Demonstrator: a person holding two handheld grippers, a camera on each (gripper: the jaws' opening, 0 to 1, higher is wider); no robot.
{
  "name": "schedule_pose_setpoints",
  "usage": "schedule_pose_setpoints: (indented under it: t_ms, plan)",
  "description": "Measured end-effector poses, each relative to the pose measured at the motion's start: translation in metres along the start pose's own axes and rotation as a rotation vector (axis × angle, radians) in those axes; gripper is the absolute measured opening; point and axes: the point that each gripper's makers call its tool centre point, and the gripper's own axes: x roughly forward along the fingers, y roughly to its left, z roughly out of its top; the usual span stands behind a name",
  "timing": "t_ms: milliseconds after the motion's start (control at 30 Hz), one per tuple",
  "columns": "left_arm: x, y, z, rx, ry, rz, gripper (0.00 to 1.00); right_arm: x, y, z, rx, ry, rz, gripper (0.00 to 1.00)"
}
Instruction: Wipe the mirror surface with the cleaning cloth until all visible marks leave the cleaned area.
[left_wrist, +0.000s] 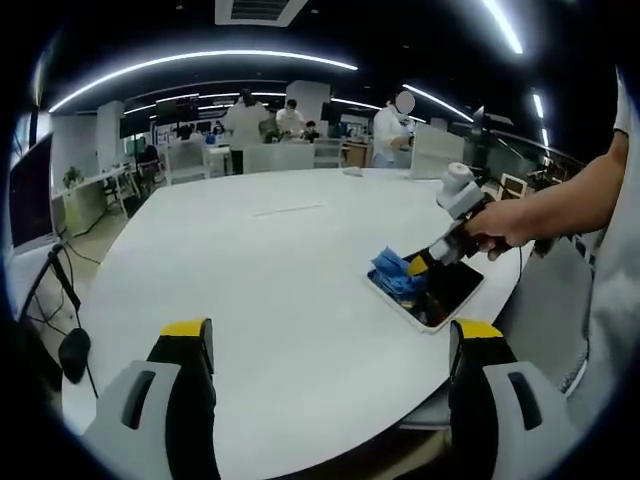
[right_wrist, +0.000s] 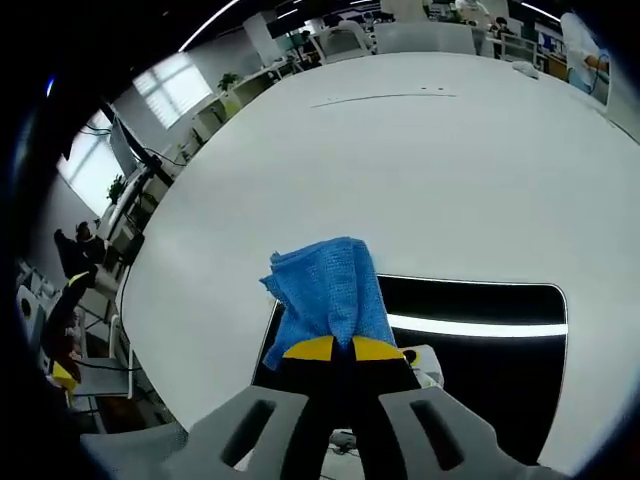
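Right hand-held gripper (right_wrist: 335, 349) is clenched on the soft, light cleaning cloth (right_wrist: 328, 290) atop the fragile mirror (right_wrist: 480, 350) — press gently; left hand-held gripper (left_wrist: 335, 345) hangs released beside the mirror.

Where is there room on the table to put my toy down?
Almost everywhere: the white table is bare from the left gripper out to its far edge. It is crowded only near its right edge, where the right gripper presses the blue cloth on the mirror.
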Motion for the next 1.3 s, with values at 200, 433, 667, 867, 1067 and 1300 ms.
schedule_pose_setpoints:
  t_ms: [200, 433, 667, 867, 1067, 1300]
  plan:
    - [0.000, 0.001, 0.000, 0.005, 0.003, -0.003, 0.98, -0.002, 0.002, -0.008, 0.004, -0.002, 0.005, 0.00]
    - [0.000, -0.002, -0.002, 0.011, 0.008, -0.013, 0.98, -0.009, 0.007, -0.019, 0.020, -0.022, 0.008, 0.00]
    - [-0.001, -0.002, -0.001, 0.019, 0.013, -0.018, 0.98, -0.014, 0.012, -0.030, 0.033, -0.024, 0.019, 0.00]
    - [-0.001, -0.001, -0.002, 0.027, 0.019, -0.025, 0.98, -0.018, 0.015, -0.038, 0.027, -0.018, 0.029, 0.00]
    - [-0.001, -0.006, -0.006, 0.033, 0.029, -0.034, 0.98, -0.021, 0.016, -0.048, 0.016, -0.018, 0.042, 0.00]
    - [0.002, -0.014, -0.005, 0.031, 0.027, -0.049, 0.98, -0.028, 0.018, -0.061, 0.014, -0.017, 0.055, 0.00]
